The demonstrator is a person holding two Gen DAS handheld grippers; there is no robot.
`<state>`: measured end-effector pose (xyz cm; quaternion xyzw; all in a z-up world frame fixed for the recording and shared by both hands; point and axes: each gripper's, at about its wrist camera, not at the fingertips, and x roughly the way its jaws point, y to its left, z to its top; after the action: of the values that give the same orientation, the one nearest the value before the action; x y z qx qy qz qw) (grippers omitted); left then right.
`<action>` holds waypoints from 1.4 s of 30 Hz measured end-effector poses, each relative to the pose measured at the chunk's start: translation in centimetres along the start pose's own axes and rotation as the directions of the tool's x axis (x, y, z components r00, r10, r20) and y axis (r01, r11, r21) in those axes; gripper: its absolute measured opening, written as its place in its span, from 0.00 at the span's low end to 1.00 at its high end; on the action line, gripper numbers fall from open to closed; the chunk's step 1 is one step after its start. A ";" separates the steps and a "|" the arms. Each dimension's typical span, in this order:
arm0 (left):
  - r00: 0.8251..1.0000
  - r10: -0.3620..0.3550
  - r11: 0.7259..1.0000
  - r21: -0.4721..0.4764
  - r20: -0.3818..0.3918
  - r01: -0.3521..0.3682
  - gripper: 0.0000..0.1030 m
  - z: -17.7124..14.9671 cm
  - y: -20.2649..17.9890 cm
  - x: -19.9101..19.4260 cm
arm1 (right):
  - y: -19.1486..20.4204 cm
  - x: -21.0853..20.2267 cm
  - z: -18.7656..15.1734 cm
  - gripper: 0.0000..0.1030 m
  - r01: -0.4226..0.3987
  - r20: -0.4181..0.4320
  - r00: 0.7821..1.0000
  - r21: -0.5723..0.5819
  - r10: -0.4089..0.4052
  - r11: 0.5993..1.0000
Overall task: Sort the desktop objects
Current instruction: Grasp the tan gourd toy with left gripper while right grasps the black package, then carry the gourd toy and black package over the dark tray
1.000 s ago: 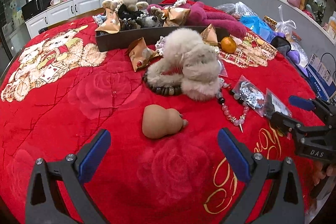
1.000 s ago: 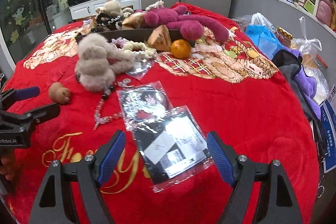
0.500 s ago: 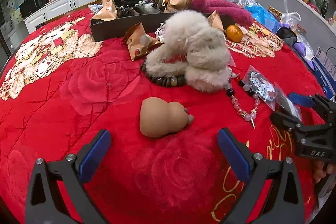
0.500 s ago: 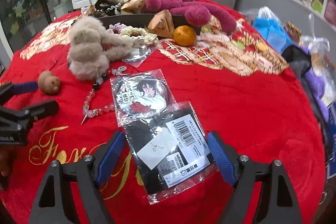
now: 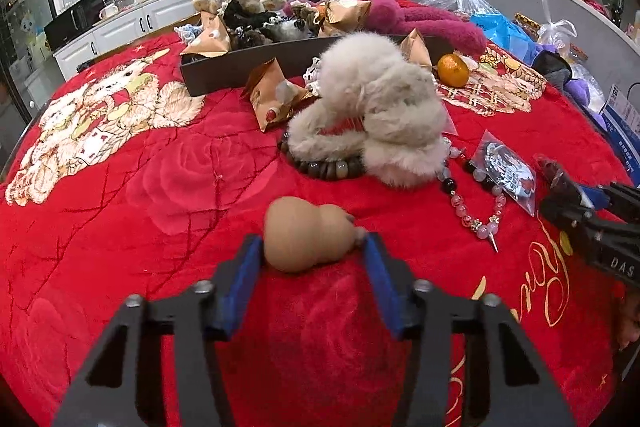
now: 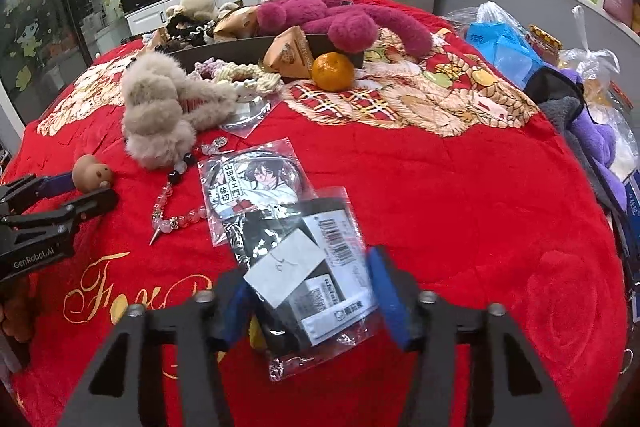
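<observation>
Left hand-held gripper [image 5: 310, 251] is closing around the tan gourd-shaped clay piece [image 5: 306, 233]; only the right view shows the right hand-held gripper [image 6: 308, 291] closing on a clear-wrapped black packet [image 6: 308, 267].

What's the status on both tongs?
Left tongs closing round the tan gourd. Right tongs closing round the black packet. Bead bracelet close by, not blocking.

Left wrist camera looks steeply down along its fingers, close over the red blanket [image 5: 120, 219], facing the far dark tray [image 5: 240, 63]. Right wrist camera sits just rightward, probably equally low. Both share the fluffy toy [image 5: 384, 115] and orange [image 6: 333, 71].
</observation>
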<state>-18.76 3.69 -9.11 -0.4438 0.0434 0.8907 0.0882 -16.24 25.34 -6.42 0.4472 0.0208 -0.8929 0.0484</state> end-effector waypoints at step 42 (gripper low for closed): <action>0.992 -0.009 0.995 -0.101 0.123 0.021 0.48 2.5 3.5 -7.8 | 6.7 -5.7 5.7 0.10 -0.145 0.123 0.980 -0.072 0.153 0.987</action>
<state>-16.79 -0.26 -1.40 -0.3925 -0.0109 0.9166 0.0746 -16.70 18.56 1.59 0.3875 0.0119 -0.9125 0.1305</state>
